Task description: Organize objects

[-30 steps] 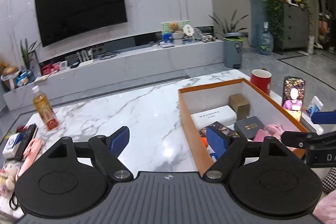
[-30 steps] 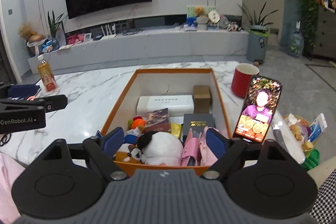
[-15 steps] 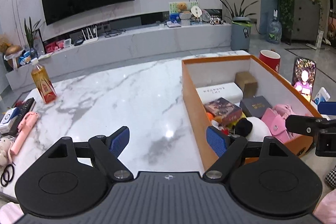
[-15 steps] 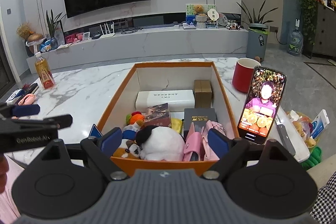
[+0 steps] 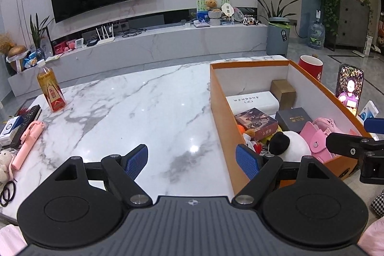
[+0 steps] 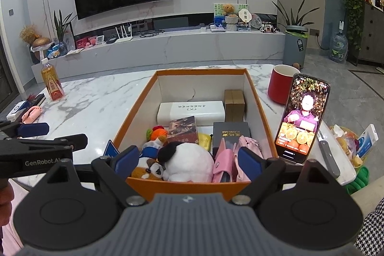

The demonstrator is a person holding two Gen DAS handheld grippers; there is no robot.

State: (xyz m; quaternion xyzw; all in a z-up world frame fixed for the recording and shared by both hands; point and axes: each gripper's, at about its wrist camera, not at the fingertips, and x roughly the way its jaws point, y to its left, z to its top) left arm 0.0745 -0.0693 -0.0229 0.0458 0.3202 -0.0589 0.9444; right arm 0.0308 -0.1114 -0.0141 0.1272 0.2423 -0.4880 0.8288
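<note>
Both grippers hang empty with jaws spread wide: the right gripper (image 6: 188, 160) just before the near wall of the orange box (image 6: 136, 112), the left gripper (image 5: 192, 160) over the bare marble worktop (image 5: 144, 100) just left of that box. The box already holds a white plush (image 6: 189, 160), pink pouches (image 6: 225, 160) and small cartons, while a pink selfie stick (image 5: 27, 140), a remote (image 5: 28, 115) and a tea bottle (image 5: 50, 90) lie well apart at the worktop's left end. By my reading this is a pause between placements, and the next move calls for the left gripper to swing out to those stragglers, close on one and carry it to the box.
</note>
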